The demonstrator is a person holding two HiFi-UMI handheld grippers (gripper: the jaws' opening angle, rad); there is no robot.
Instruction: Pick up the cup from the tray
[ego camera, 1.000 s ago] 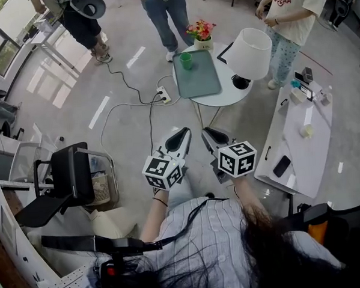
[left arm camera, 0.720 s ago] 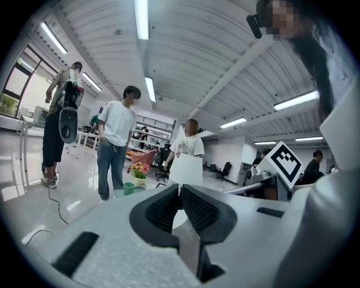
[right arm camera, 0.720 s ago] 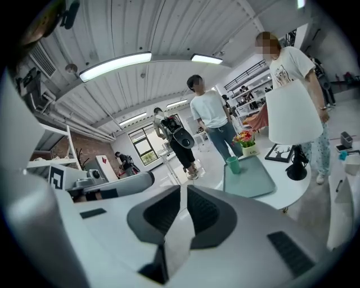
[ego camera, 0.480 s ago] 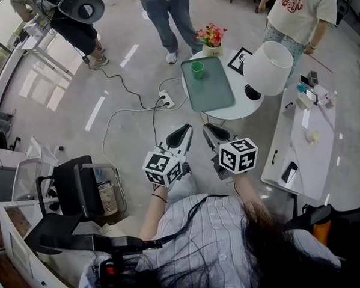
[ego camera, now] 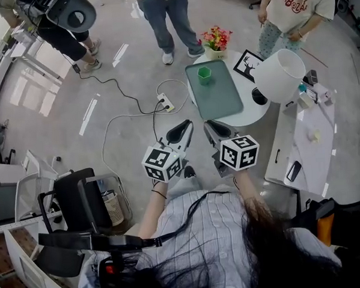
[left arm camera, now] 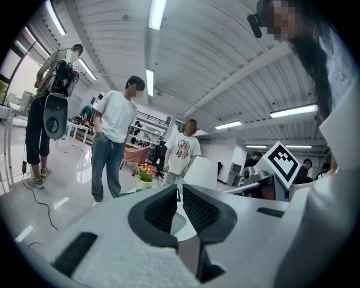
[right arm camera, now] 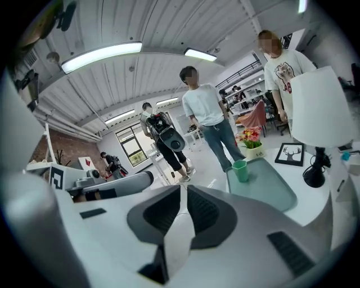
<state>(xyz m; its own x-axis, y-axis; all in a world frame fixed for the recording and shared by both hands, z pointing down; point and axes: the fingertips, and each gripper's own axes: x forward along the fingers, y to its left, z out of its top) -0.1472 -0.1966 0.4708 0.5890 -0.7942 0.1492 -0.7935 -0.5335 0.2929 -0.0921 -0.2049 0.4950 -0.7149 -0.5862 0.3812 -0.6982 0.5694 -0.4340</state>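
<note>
A small green cup point(ego camera: 204, 73) stands upright at the far end of a green tray point(ego camera: 221, 102) on a round white table. In the right gripper view the cup point(right arm camera: 241, 170) and the tray point(right arm camera: 270, 194) lie ahead and to the right. My left gripper point(ego camera: 180, 130) and right gripper point(ego camera: 218, 129) are side by side in the air, short of the table's near edge and well apart from the cup. Both are shut with nothing between the jaws. The left gripper point(left arm camera: 180, 194) points toward the table; the cup is hidden from that view. The right gripper point(right arm camera: 184, 191) points left of the tray.
On the table stand a lamp with a white shade point(ego camera: 280, 75), a flower pot point(ego camera: 215, 39) and a framed deer picture point(ego camera: 248, 64). People stand beyond it. A power strip with cables point(ego camera: 164, 101) lies on the floor. A long white table point(ego camera: 306, 140) is at the right, a chair point(ego camera: 80, 200) at the left.
The table with tray and cup has drifted right and slightly down in the head view, so it sits nearer the grippers. Both grippers stay shut and side by side.
</note>
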